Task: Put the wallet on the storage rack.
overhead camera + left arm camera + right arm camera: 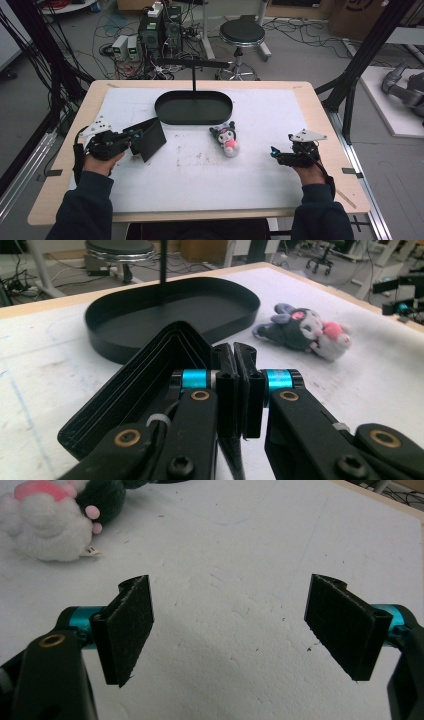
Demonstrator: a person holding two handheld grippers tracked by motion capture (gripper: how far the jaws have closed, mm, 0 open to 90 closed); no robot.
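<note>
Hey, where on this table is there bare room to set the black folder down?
Bare white mat spans the near half, between the left hand-held gripper holding the black folder and the right hand-held gripper. Also free right of the plush toy. Crowded around the black tray.

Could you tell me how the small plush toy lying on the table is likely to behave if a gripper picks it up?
The plush toy looks soft and fluffy, so it would probably squash and feel light. Lying on its side, it seems unlikely to roll, and its limbs may flop.
</note>
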